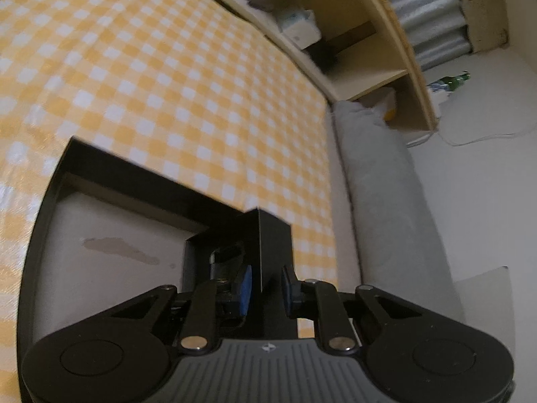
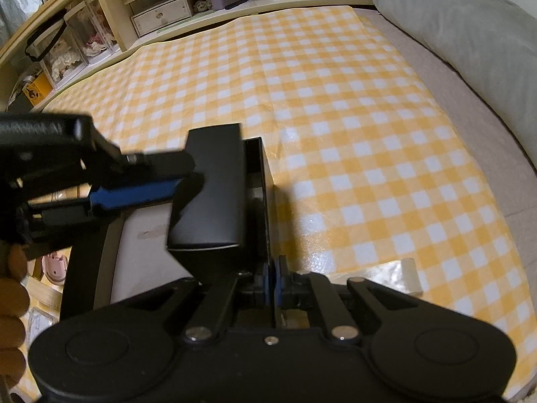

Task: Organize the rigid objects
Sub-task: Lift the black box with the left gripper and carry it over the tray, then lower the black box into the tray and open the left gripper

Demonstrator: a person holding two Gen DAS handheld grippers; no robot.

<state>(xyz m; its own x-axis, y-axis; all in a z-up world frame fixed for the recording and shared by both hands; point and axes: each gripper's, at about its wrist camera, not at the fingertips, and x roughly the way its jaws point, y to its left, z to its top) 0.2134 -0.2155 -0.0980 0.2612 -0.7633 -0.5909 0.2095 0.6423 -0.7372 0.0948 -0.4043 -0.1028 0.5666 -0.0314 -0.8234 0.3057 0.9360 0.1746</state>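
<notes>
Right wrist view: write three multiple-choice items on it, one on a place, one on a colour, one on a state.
1. Where is the box?
A. on a pillow
B. on a shelf
C. over the tray, by its wall

2. What colours are the checks of the cloth?
A. yellow and white
B. blue and white
C. red and black

3. How is the right gripper?
A. wide open, with nothing in it
B. shut on the tray's thin wall
C. shut on a bottle

Answers:
1 C: the box hangs tilted above the tray's pale floor, close to the wall.
2 A: the squares alternate yellow and white across the whole cloth.
3 B: its blue pads meet on the black wall's edge.
</notes>
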